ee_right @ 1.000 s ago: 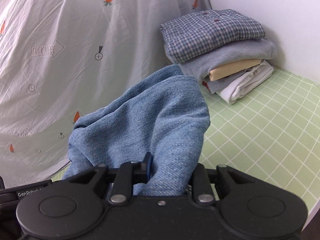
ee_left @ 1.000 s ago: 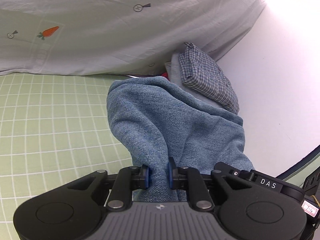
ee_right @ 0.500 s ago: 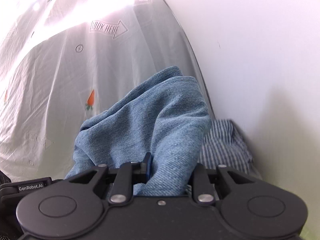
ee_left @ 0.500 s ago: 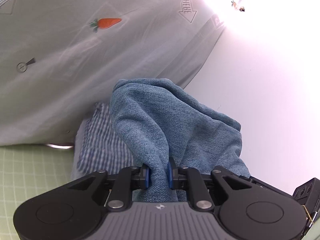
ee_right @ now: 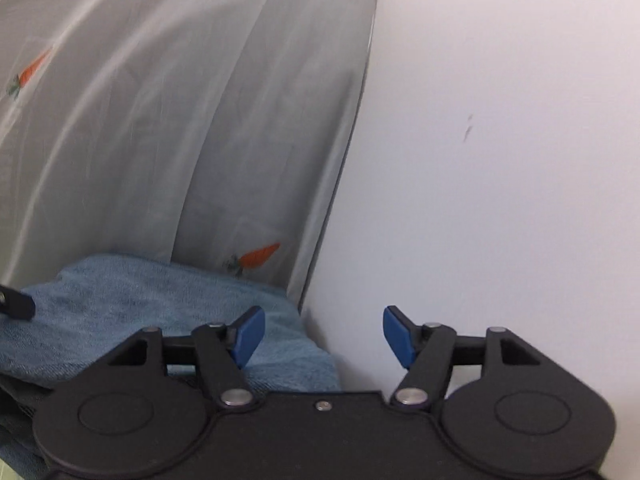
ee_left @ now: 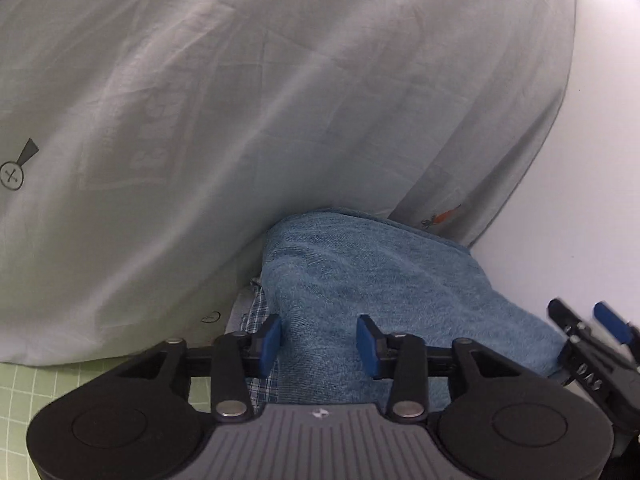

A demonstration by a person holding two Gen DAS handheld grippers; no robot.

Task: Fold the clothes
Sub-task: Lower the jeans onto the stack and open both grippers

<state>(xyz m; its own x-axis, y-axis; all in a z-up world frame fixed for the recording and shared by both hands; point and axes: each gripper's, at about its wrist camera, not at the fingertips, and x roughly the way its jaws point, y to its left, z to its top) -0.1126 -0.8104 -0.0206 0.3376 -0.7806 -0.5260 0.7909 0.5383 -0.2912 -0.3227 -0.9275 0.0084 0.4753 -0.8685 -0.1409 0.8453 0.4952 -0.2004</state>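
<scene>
The folded blue denim garment (ee_left: 372, 276) lies flat on top of the clothes pile; a checked shirt (ee_left: 258, 316) shows under its left edge. My left gripper (ee_left: 319, 344) is open, its blue pads on either side of the denim's near edge without pinching it. My right gripper (ee_right: 323, 334) is open and empty at the denim's (ee_right: 132, 304) right end, close to the white wall. The right gripper also shows at the right edge of the left wrist view (ee_left: 588, 332).
A pale grey sheet with carrot prints (ee_left: 240, 100) hangs right behind the pile and shows in the right wrist view (ee_right: 140, 120). A white wall (ee_right: 500, 160) stands at the right. Green checked bedding (ee_left: 16, 384) shows at the lower left.
Both grippers carried the denim up onto the pile, set it down flat and opened, letting it go. The cameras are now low and close behind the pile.
</scene>
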